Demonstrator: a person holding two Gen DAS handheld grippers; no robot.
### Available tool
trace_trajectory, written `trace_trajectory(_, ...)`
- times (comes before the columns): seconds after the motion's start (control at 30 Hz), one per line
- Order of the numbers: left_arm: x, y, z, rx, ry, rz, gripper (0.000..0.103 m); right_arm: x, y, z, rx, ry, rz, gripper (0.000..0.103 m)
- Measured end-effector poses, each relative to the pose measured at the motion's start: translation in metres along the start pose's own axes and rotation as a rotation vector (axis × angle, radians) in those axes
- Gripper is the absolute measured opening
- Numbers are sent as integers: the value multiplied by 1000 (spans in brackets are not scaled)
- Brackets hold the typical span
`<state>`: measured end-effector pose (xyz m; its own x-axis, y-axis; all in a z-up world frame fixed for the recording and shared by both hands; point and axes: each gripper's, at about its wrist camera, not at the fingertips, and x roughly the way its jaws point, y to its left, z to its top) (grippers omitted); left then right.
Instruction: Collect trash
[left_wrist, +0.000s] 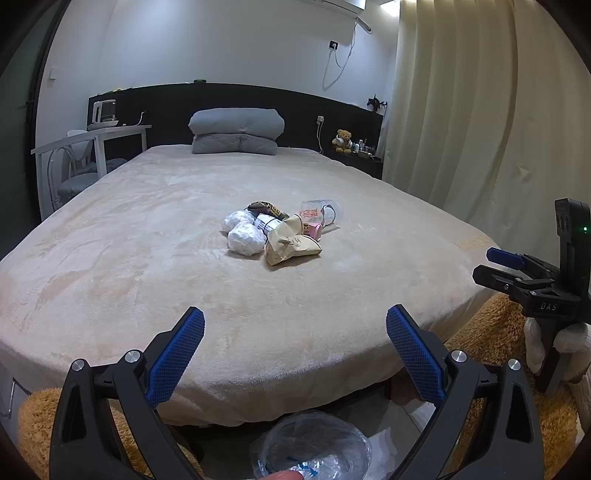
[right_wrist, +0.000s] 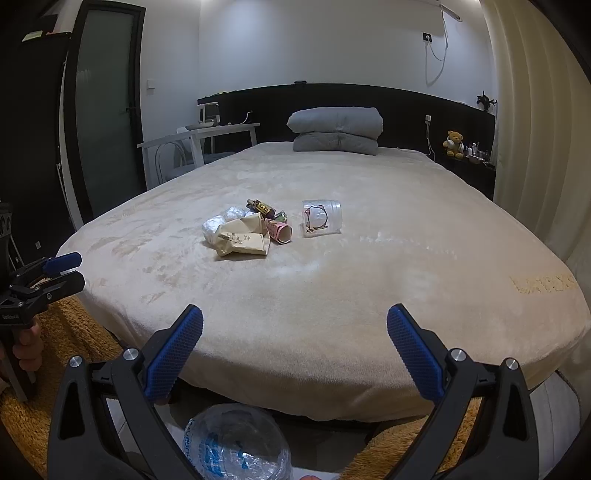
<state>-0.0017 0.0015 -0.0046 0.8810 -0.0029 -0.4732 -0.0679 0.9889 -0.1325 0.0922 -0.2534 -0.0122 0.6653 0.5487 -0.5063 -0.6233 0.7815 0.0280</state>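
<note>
Nearest the lens, at the bottom centre of both views, a bin lined with a clear plastic bag (left_wrist: 314, 446) (right_wrist: 236, 443) is sitting on the floor below the foot of the bed. Framing it, the left gripper (left_wrist: 295, 354) is holding its blue-padded fingers spread wide with nothing between them; the right gripper (right_wrist: 295, 354) is doing the same in its own view.

At mid-frame, slightly left of centre, the trash is lying in a loose cluster on the beige bed cover (left_wrist: 147, 258) (right_wrist: 369, 295). A crumpled tan paper bag (left_wrist: 291, 245) (right_wrist: 242, 242) is forming the near edge of the cluster. Two white tissue wads (left_wrist: 242, 232) (right_wrist: 218, 223) are touching its left side. A pink paper piece (left_wrist: 312, 229) (right_wrist: 279, 230) is resting against its right side, and a dark printed wrapper (left_wrist: 267, 210) (right_wrist: 262, 208) is lying just behind. A clear plastic cup (left_wrist: 319, 212) (right_wrist: 322, 218) is lying on its side at the right; in the right wrist view it is sitting apart from the pile.

Toward the upper centre, a folded grey quilt (left_wrist: 236, 131) (right_wrist: 336, 129) is resting against a dark headboard (left_wrist: 295, 99) (right_wrist: 406, 99). A white desk (left_wrist: 96, 138) (right_wrist: 199, 136) is standing at left, a teddy bear (left_wrist: 342, 140) (right_wrist: 455, 143) at right beside cream curtains (left_wrist: 480, 110) (right_wrist: 535, 110). An orange shaggy rug (left_wrist: 37, 424) (right_wrist: 66, 332) is covering the floor at the lower corners.
</note>
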Motion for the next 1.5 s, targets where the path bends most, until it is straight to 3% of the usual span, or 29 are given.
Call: trace_trajectory(1.5, 0, -2, 2, 1, 1, 2, 97, 2, 3, -1, -9, -1, -8, 99)
